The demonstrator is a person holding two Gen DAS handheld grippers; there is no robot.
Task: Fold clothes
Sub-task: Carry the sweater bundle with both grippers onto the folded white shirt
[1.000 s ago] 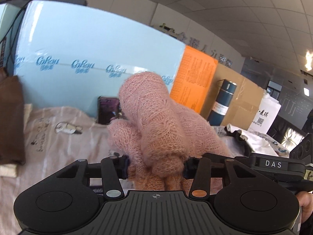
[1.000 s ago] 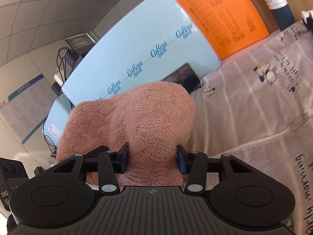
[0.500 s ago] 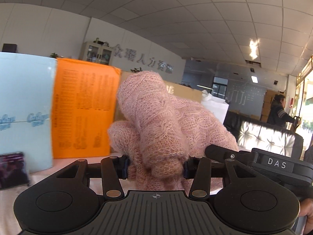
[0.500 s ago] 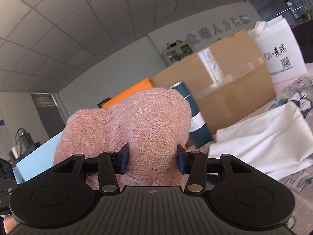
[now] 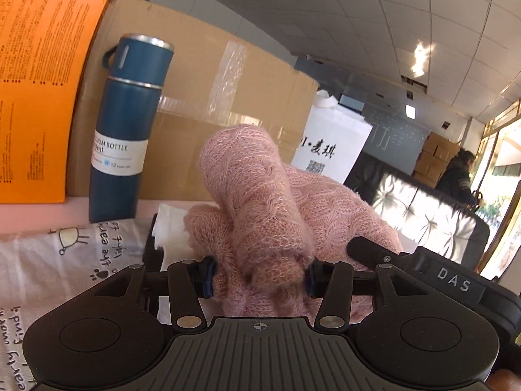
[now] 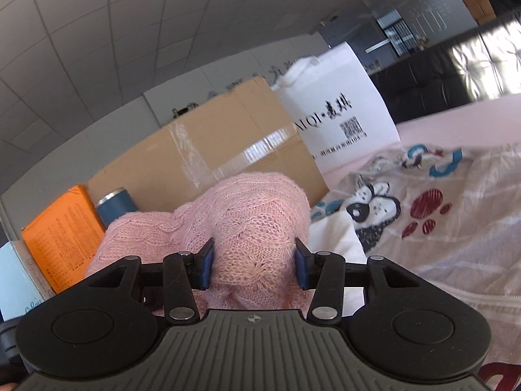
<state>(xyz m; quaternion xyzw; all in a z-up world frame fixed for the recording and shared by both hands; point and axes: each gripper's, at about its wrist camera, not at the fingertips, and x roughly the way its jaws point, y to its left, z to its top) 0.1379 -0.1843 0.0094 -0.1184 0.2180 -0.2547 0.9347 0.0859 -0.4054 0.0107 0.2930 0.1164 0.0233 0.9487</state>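
A bunched pink cable-knit sweater [image 5: 260, 202] fills the middle of the left wrist view, and my left gripper [image 5: 259, 277] is shut on a thick fold of it. In the right wrist view the same pink sweater [image 6: 257, 221] bulges up between the blue pads, with my right gripper [image 6: 254, 268] shut on it. The right gripper's black body [image 5: 456, 283], marked DAS, shows at the right of the left wrist view, close beside the left one. The sweater hangs above a white cloth printed with cartoons [image 5: 65, 260]; its lower part is hidden behind the grippers.
A dark blue vacuum bottle [image 5: 123, 130] stands at the left against a large cardboard box [image 5: 228, 97]. An orange box [image 5: 35, 91] and a white paper bag [image 6: 335, 110] flank it. A white garment with dog and paw prints [image 6: 423, 208] lies at the right. A person [image 5: 459, 176] stands far off.
Both grippers have swung to the right with the sweater held between them. The light blue panel and phone have left the views; the bottle, cardboard box and printed garment have come in.
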